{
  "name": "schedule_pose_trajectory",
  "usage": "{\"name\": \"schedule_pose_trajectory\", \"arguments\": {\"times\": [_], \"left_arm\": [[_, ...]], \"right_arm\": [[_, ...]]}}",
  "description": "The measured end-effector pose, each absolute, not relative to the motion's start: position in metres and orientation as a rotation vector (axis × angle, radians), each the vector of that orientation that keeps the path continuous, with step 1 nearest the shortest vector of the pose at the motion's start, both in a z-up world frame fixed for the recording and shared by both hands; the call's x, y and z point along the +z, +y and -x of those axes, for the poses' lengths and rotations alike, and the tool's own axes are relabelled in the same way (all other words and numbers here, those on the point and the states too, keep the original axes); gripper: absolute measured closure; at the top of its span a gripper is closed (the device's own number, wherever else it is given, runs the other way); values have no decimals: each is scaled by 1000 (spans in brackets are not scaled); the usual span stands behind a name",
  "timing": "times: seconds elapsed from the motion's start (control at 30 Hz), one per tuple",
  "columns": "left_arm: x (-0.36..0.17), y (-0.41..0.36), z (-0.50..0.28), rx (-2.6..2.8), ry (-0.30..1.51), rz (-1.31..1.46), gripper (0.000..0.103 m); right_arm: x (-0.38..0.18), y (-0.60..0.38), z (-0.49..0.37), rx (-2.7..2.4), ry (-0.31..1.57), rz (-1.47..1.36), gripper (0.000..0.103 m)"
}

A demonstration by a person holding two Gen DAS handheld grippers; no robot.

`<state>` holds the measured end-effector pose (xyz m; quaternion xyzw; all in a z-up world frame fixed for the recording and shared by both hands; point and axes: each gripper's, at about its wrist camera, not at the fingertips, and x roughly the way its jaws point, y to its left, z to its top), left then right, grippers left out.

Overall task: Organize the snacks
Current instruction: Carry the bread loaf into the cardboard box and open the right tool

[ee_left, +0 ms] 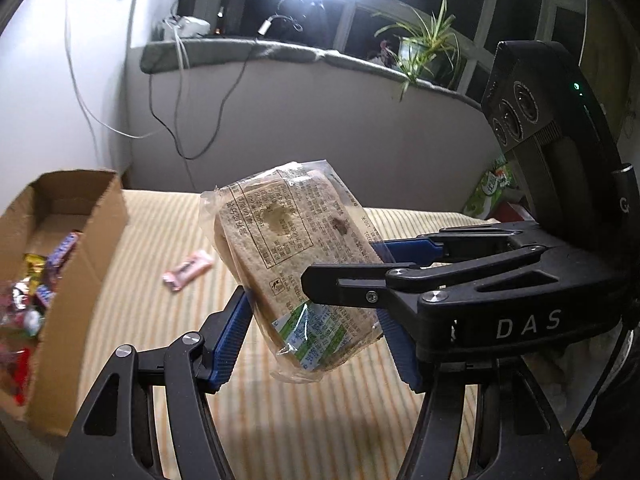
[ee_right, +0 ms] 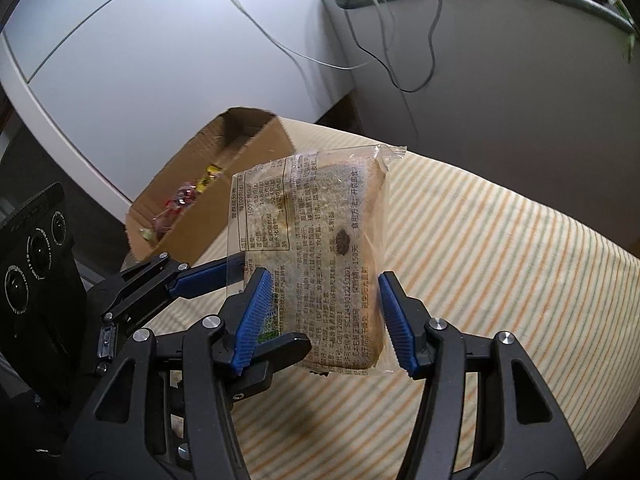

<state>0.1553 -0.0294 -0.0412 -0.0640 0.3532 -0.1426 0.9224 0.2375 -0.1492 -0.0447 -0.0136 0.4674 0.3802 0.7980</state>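
Striped bed cover (ee_left: 320,420) carries cardboard box (ee_left: 80,264), pink snack bar (ee_left: 187,270).

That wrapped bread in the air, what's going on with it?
A person is tidying snacks with a hand-held gripper in each hand. Both the left hand-held gripper and the right hand-held gripper clamp the same wrapped bread, held above the striped tablecloth. A cardboard box already holds candy; a pink snack lies loose.

1. From my left wrist view, the bread packet (ee_left: 296,264) hangs at centre, above the striped cloth (ee_left: 320,420).
2. The cardboard box (ee_left: 76,264) sits at 9 o'clock on the cloth, with snacks (ee_left: 28,300) inside.
3. A small wrapped bar (ee_left: 187,270) lies on the cloth between box and packet.
4. A potted plant (ee_left: 424,48) stands on the sill at 1 o'clock.
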Motion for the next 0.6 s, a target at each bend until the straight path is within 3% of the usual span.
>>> {"name": "schedule_pose_trajectory", "arguments": {"times": [0.6], "left_arm": [[-22,55,-117,-160,647,178,40]], "right_arm": [[-21,-52,-211,941,956,94,45]]}}
